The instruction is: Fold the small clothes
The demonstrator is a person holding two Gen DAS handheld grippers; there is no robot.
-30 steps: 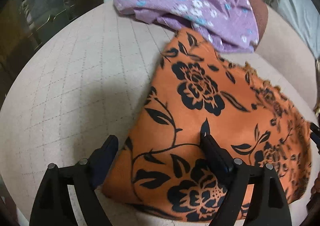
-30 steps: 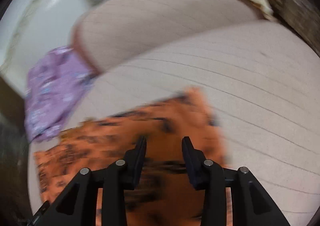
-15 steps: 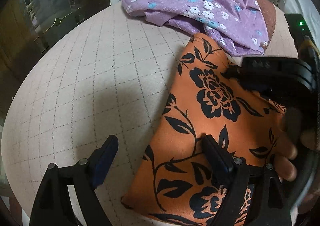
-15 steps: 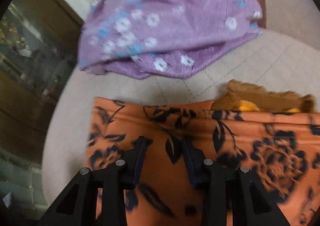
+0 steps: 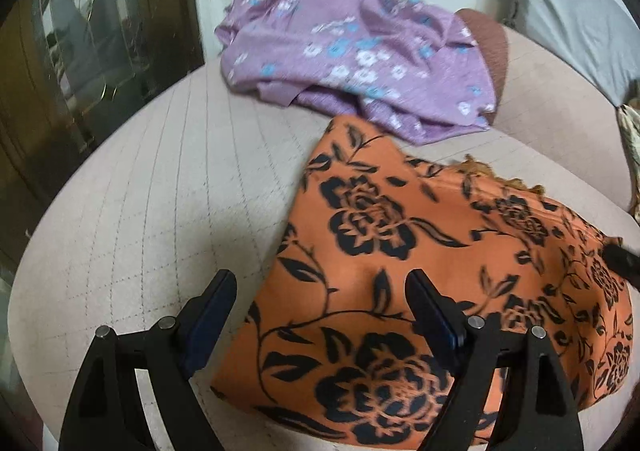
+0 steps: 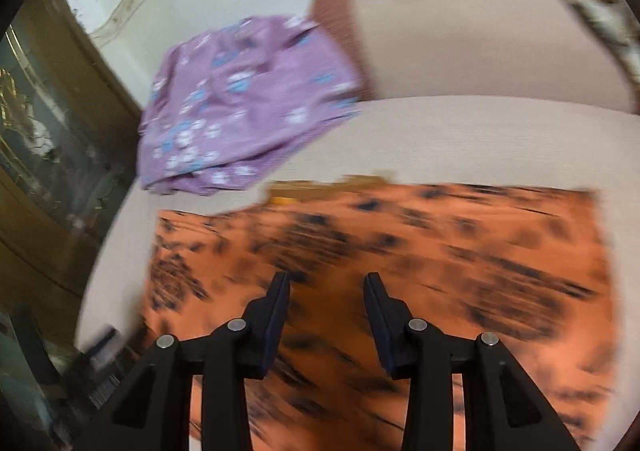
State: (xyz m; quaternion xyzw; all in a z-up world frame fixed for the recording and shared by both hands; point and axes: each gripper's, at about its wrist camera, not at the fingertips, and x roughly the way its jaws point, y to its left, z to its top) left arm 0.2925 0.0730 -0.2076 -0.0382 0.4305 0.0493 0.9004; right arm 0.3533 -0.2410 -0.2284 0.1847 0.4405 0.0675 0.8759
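An orange cloth with a black flower print [image 5: 400,271] lies folded flat on the beige quilted seat [image 5: 160,191]. My left gripper [image 5: 320,279] hovers wide open over the cloth's near left corner. One finger is over the bare seat and the other over the print, with nothing held. In the blurred right wrist view the same orange cloth [image 6: 440,251] spreads across the seat. My right gripper [image 6: 326,279] stands partly open above its middle, with nothing between the pads. A black tip [image 5: 622,263] pokes in at the right edge of the left wrist view.
A crumpled purple garment with small flowers [image 5: 352,63] lies at the back of the seat against a brown-edged cushion [image 5: 492,39]. A grey cloth [image 5: 568,11] hangs at the far right. A dark wooden cabinet with glass doors [image 5: 80,71] stands beyond the seat's left edge.
The right gripper and the hand on it, over the cloth half a second ago in the left view, have drawn off to the right edge. The left gripper rose slightly; the cloth lies as before.
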